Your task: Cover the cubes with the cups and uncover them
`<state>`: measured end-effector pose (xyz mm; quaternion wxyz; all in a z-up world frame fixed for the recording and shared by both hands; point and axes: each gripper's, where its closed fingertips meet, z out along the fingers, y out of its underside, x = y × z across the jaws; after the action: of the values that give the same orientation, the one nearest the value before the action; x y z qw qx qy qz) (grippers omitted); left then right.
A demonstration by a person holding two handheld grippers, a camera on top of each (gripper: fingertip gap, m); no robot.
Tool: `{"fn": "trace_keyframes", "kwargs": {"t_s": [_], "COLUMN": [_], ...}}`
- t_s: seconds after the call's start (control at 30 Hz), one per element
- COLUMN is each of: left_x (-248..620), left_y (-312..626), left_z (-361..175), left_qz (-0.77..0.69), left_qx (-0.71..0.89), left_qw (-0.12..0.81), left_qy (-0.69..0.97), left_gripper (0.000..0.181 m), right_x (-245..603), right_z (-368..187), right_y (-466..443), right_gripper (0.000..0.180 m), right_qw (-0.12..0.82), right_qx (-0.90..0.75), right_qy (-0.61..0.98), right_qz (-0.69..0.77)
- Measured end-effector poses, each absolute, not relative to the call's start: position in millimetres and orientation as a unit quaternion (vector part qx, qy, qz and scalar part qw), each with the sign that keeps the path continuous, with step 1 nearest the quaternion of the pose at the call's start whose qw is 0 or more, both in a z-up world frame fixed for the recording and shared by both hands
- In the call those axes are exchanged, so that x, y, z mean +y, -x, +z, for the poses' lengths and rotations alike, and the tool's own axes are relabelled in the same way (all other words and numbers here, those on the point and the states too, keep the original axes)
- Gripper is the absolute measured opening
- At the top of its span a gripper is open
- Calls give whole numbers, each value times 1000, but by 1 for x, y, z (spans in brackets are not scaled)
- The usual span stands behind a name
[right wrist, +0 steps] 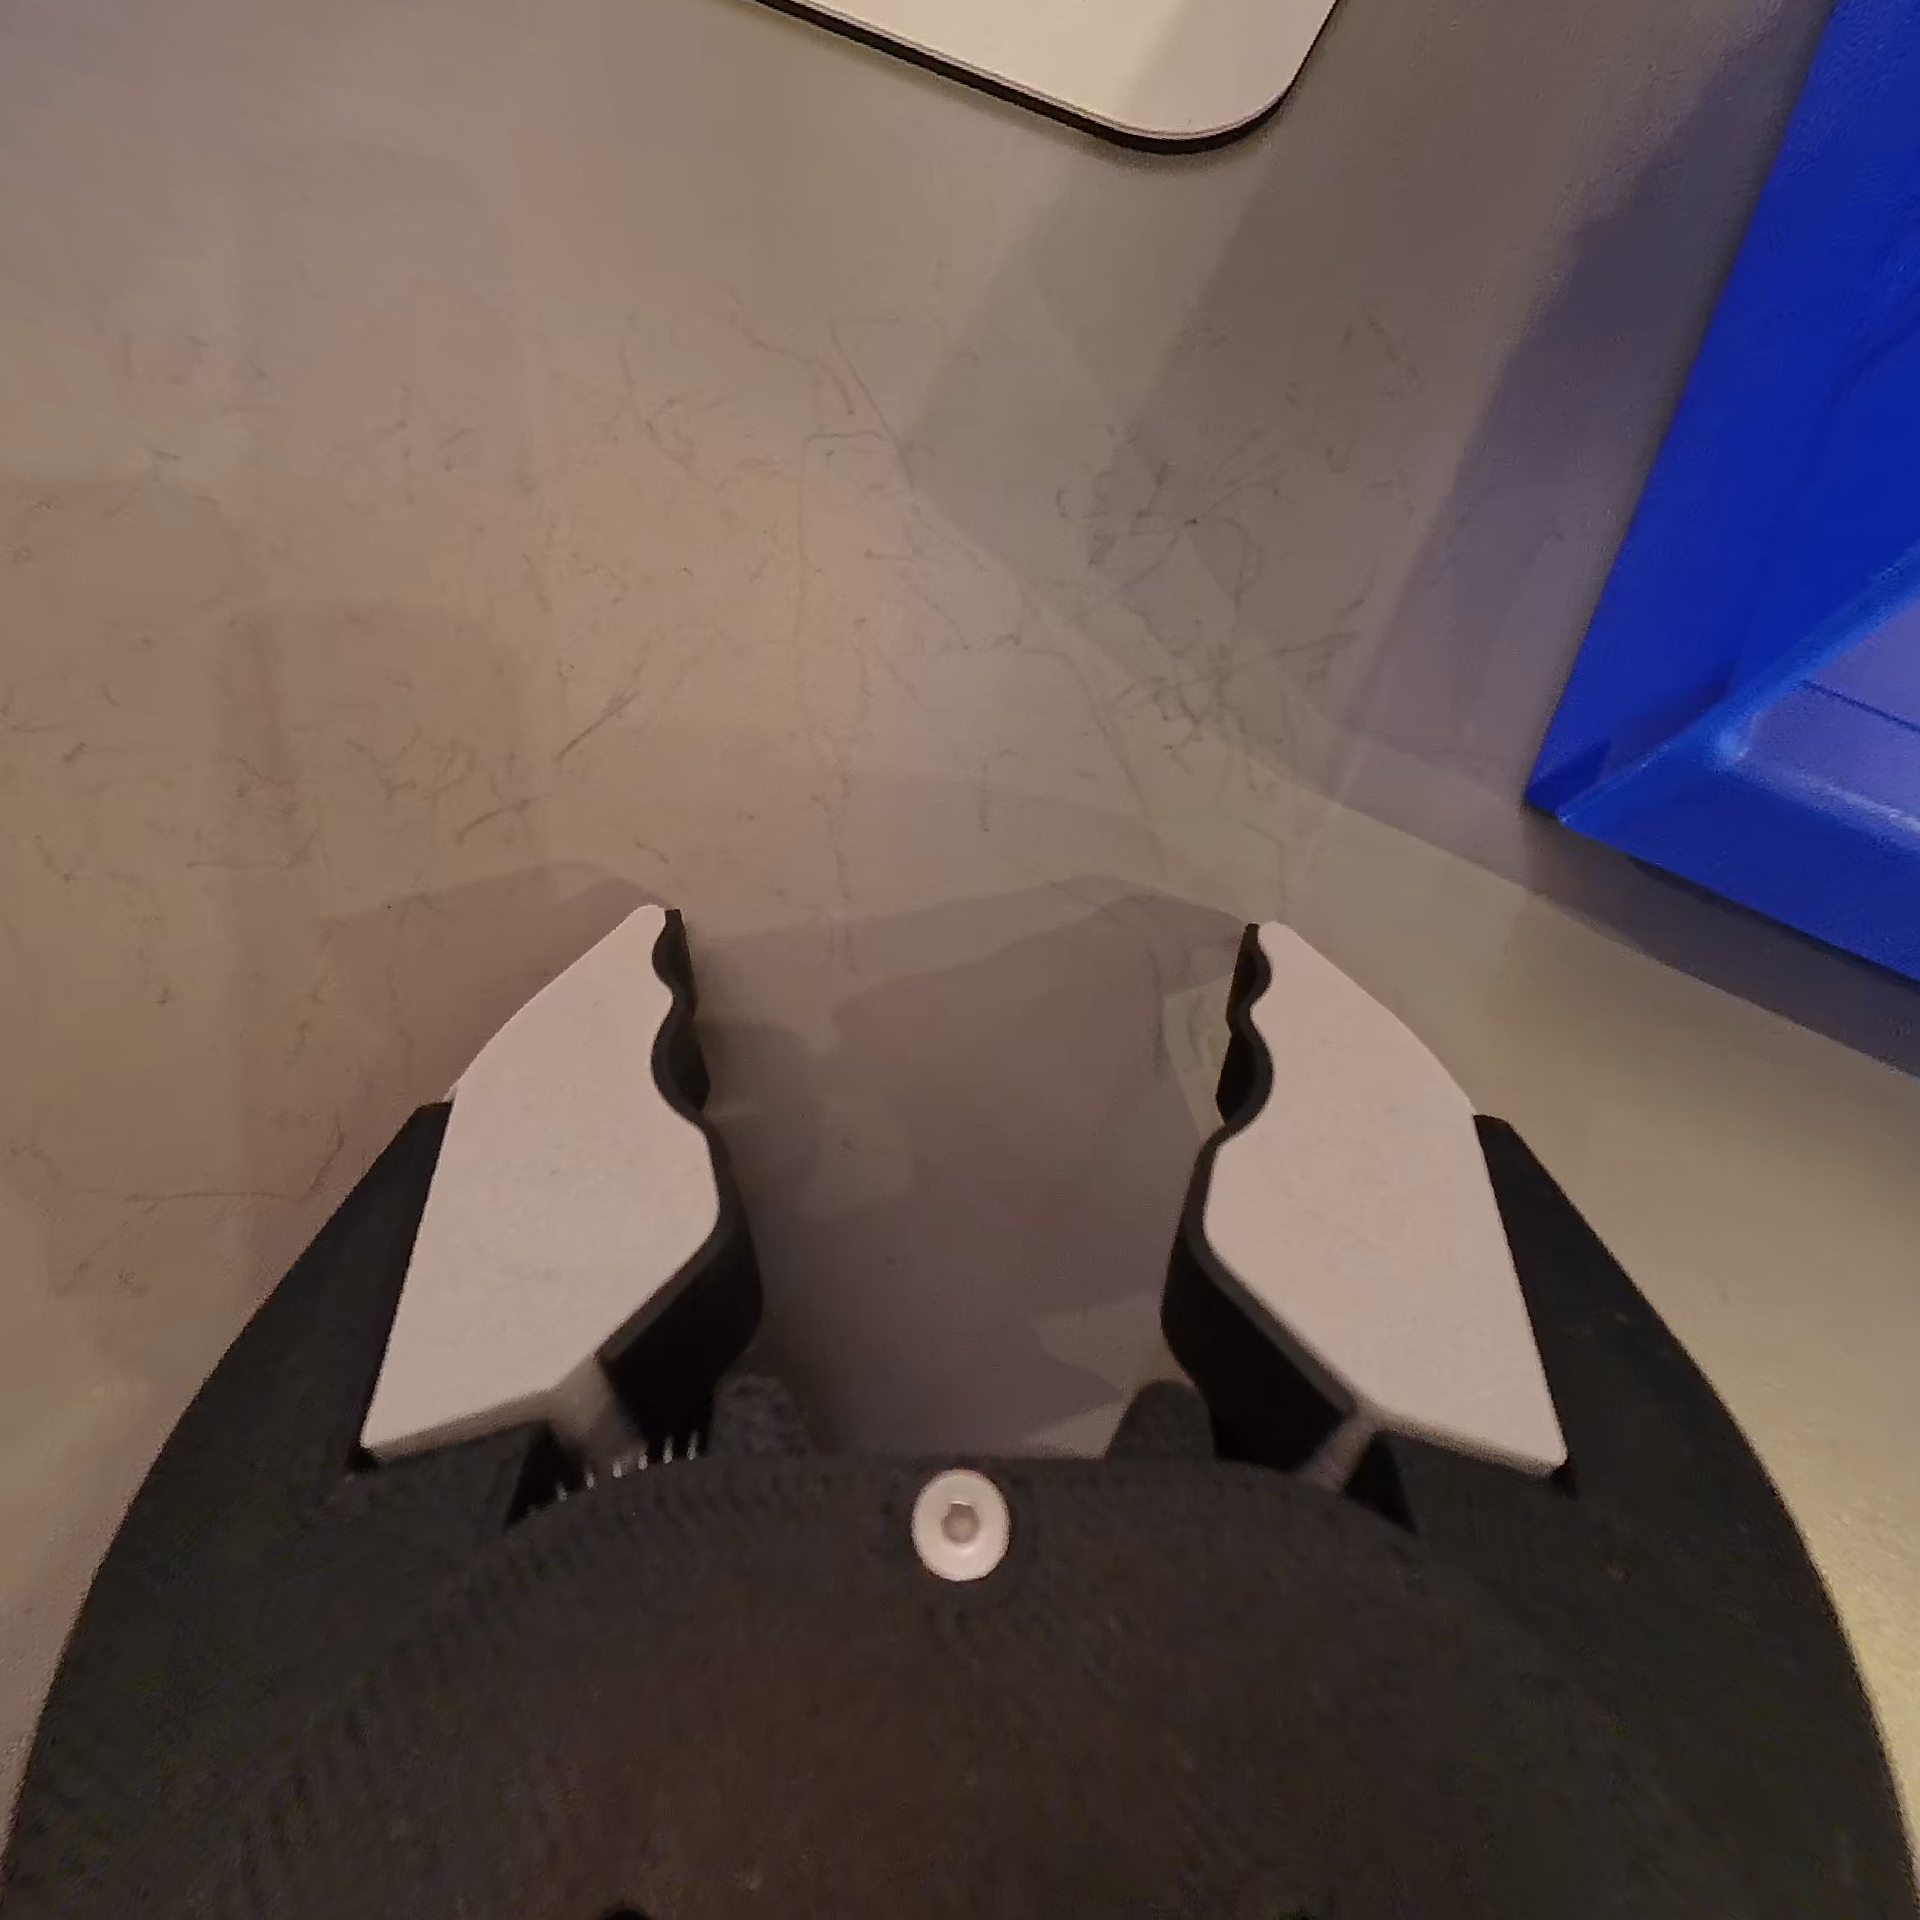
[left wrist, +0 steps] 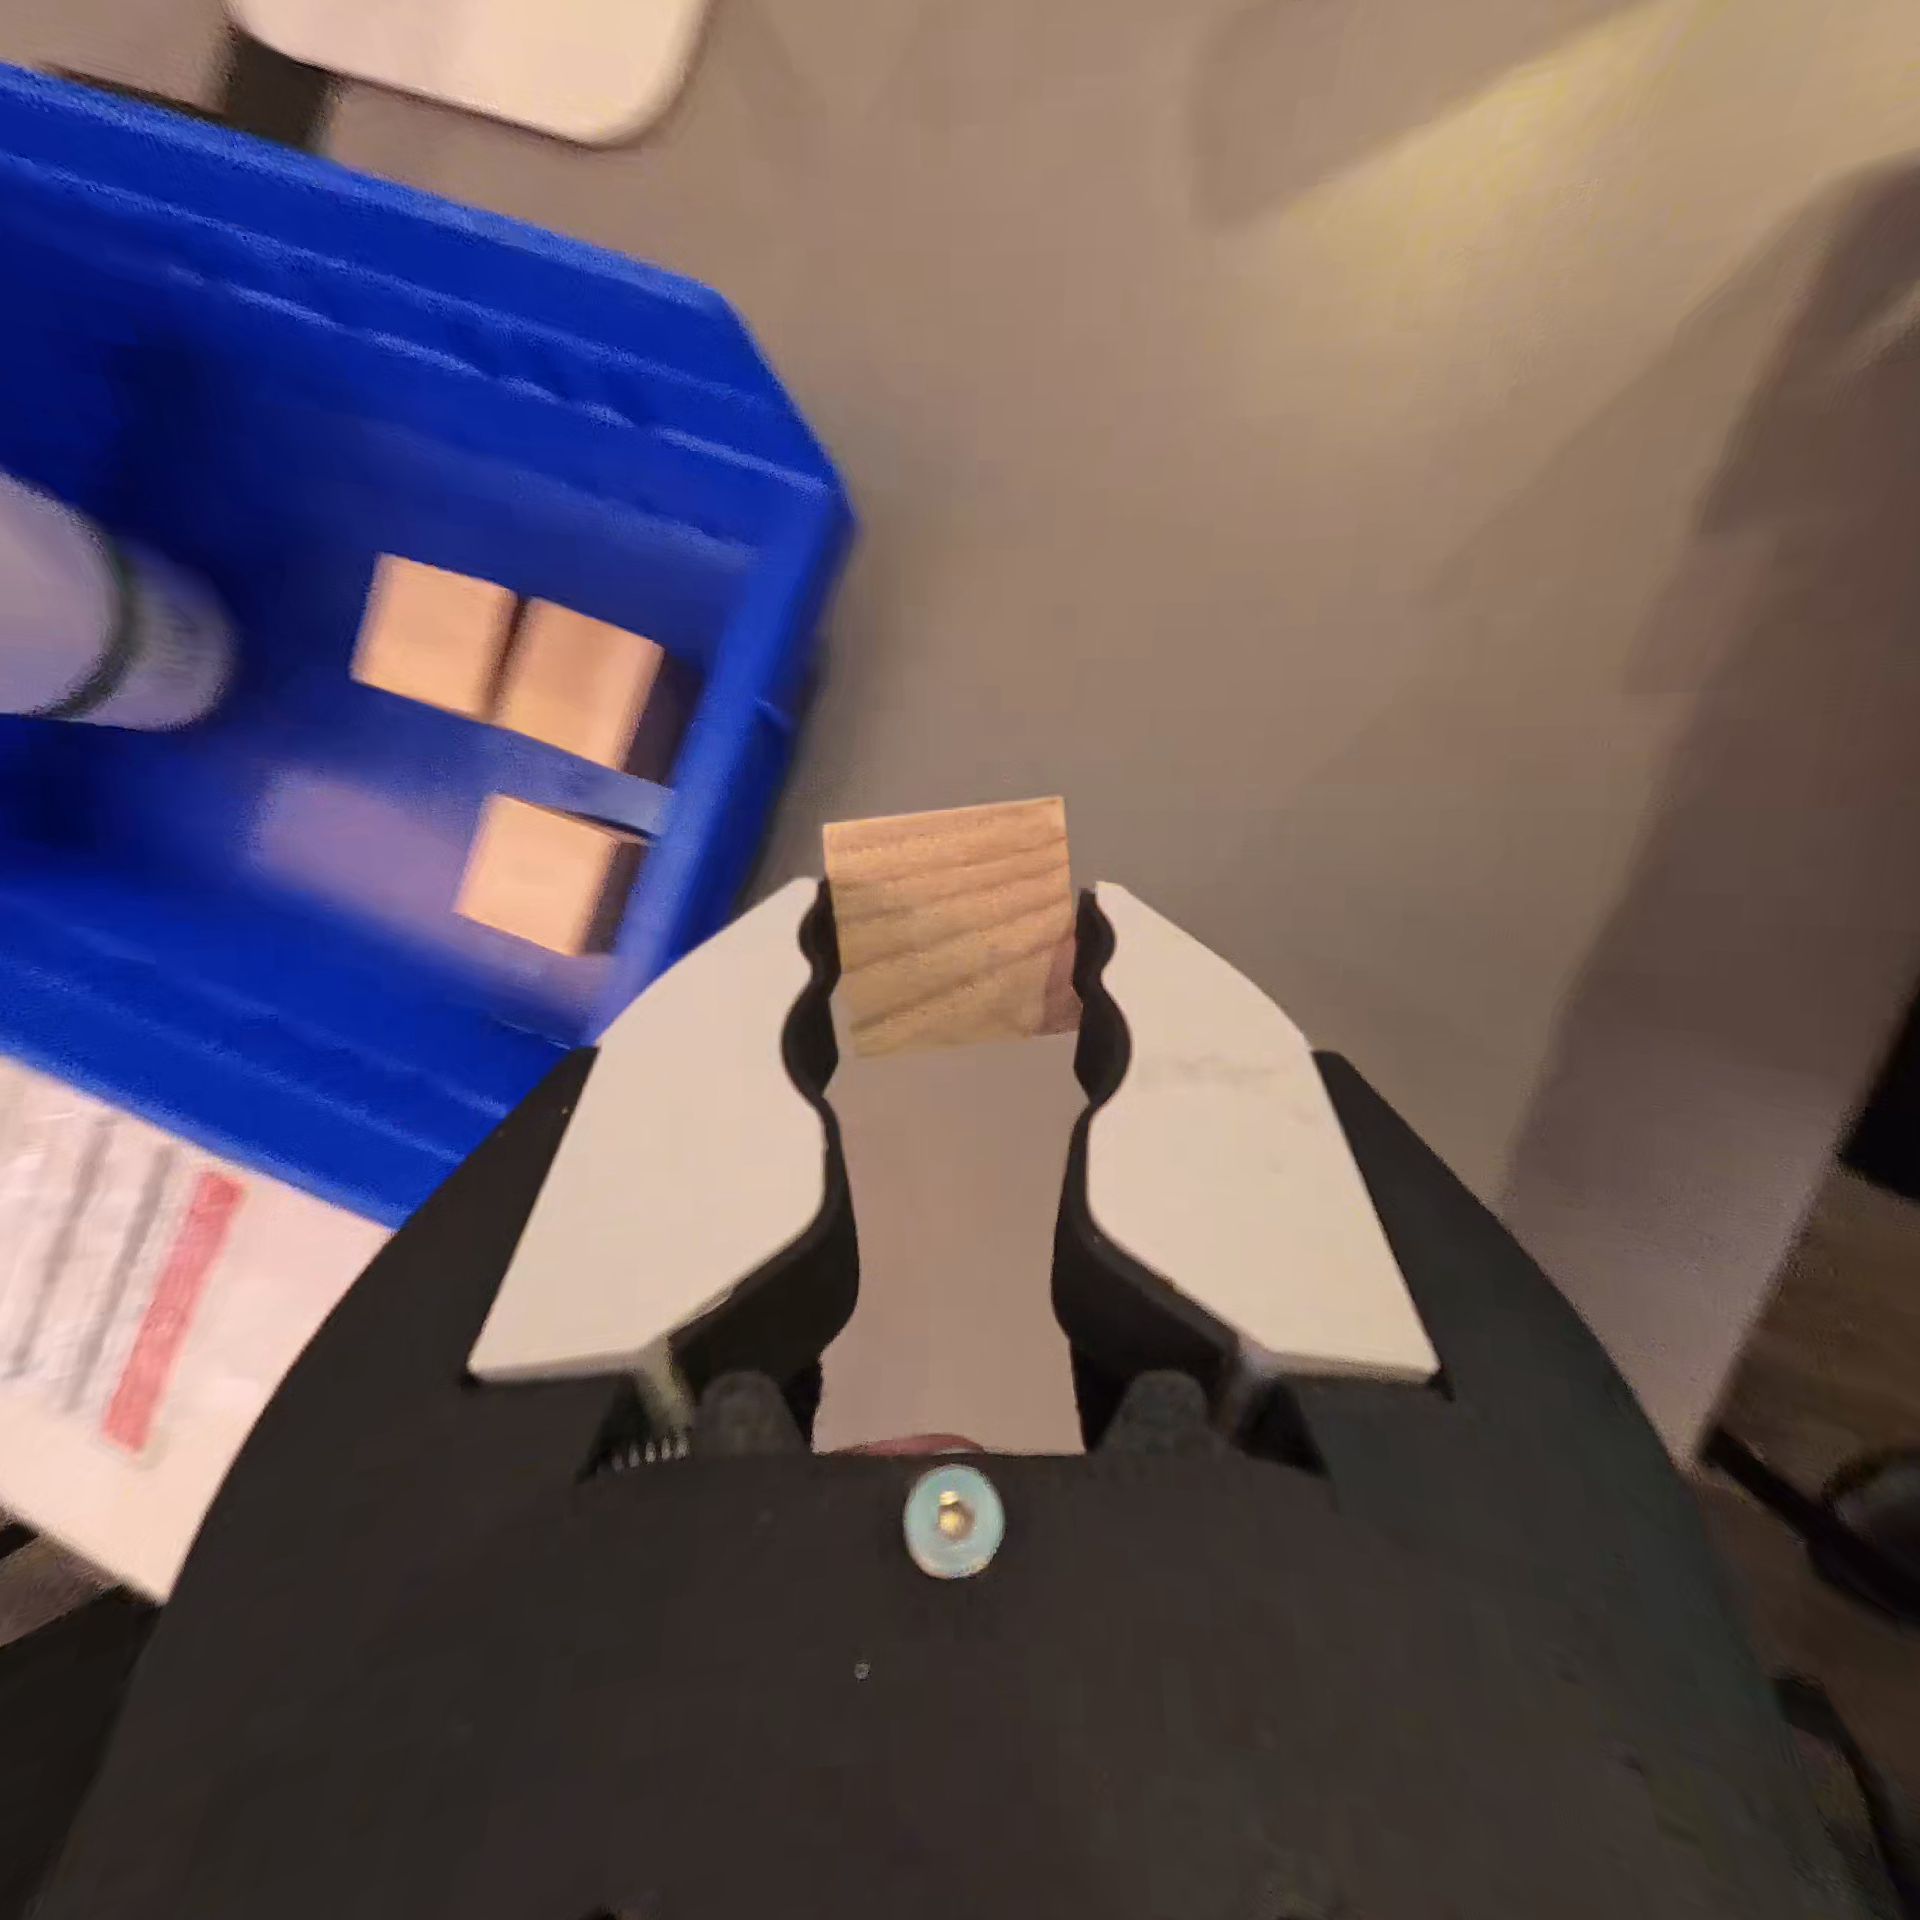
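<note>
In the left wrist view my left gripper (left wrist: pixel 954 899) is shut on a wooden cube (left wrist: pixel 951 925) and holds it above the grey table, just right of a blue bin (left wrist: pixel 312 343). Three more wooden cubes (left wrist: pixel 509 665) lie in the bin, blurred. A pale cup-like object (left wrist: pixel 104 634) lies in the bin at the left, blurred. In the right wrist view my right gripper (right wrist: pixel 961 925) is open and empty, low over the grey table (right wrist: pixel 727 520). No cup shows in that view.
The blue bin's corner (right wrist: pixel 1766 675) shows at the right of the right wrist view. A white board with a dark rim (right wrist: pixel 1091 62) lies at the far edge. A white sheet with a red stripe (left wrist: pixel 125 1320) lies under the bin's near side.
</note>
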<state>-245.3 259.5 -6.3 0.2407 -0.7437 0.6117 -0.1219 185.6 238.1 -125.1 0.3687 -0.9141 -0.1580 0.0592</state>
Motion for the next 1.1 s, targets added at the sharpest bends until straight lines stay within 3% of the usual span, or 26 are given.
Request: {"fn": "trace_keyframes", "kwargs": {"t_s": [0.23,0.6,0.7,0.83,1.1], "left_x": [197,180,181,192,267], "left_y": [287,271,268,271,266], "left_z": [-67,-104,-103,-87,-25], "left_qz": [-148,-177,-193,-183,-130], "left_qx": [690,758,741,731,724], "left_qw": [138,101,114,137,223], "left_qy": [695,619,633,643,640], "left_gripper": [43,43,44,64,62], "right_x": [238,237,237,236,236], "right_z": [-125,-124,-124,-124,-124], "right_y": [-185,-183,-183,-183,-183], "right_gripper": [96,93,93,92,92], "right_qw": [369,371,371,371,371], "right_qx": [-164,-170,-169,-168,-169], "right_qy": [913,911,911,911,911], "right_qz": [62,63,62,62,63]}}
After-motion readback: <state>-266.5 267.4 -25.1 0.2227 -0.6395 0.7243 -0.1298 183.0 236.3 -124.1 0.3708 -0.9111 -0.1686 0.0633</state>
